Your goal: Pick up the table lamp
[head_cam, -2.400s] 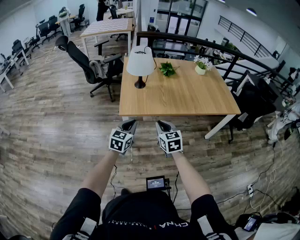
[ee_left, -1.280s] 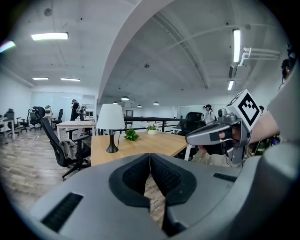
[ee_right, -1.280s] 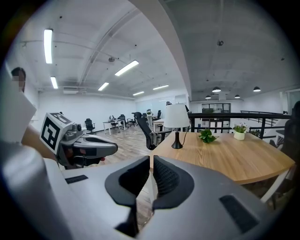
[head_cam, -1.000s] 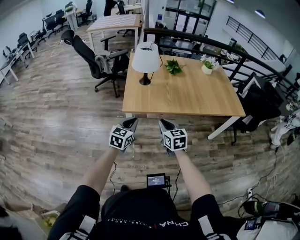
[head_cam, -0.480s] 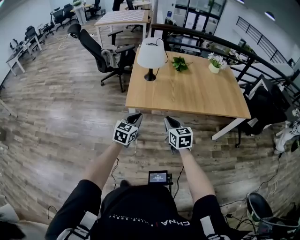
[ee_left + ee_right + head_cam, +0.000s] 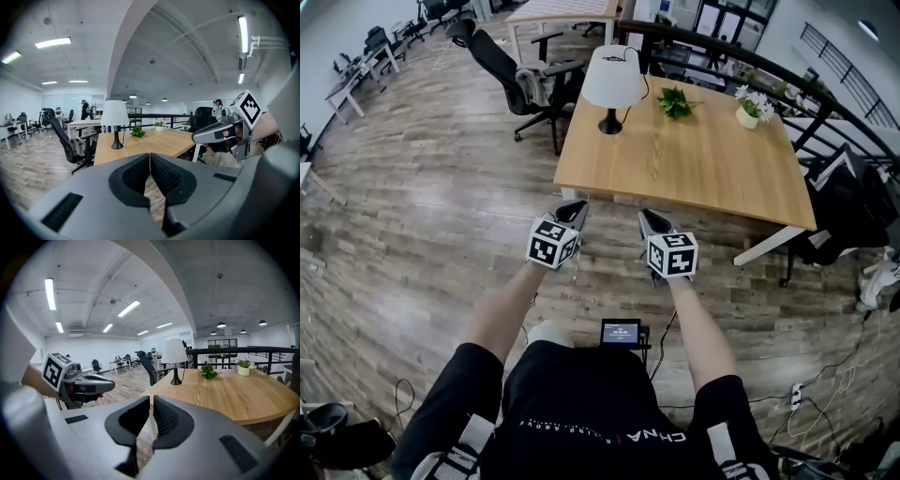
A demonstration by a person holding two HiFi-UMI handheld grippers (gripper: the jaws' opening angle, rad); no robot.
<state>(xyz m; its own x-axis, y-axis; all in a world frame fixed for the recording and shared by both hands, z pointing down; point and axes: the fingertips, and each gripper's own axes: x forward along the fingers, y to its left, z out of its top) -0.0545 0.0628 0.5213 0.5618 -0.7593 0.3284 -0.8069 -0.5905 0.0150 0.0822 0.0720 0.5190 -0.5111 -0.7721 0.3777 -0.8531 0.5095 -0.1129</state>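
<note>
Standing on the plank floor [image 6: 422,216] short of the wooden table [image 6: 694,169], I note the table's near edge just ahead of both tools. A black office chair [image 6: 511,70] sits beside the table's far left corner. My left forearm [image 6: 502,314] and right forearm [image 6: 698,323] are both bare and stretched forward, roughly parallel, at about the same height. The table lamp [image 6: 612,80] stands upright on that far left corner, with a white shade and a dark stem and base; it is well apart from either tool and untouched. The left gripper [image 6: 576,210] points at the table with a slight downward tilt; its jaws are pressed together with nothing between them. The right gripper [image 6: 649,218] is held alongside it, apart from it, at the same tilt; its jaws are all but closed, showing only a thin slit, and are likewise empty. Behind the lamp's right lie a small green plant [image 6: 677,101] and a white pot of flowers [image 6: 748,114].
</note>
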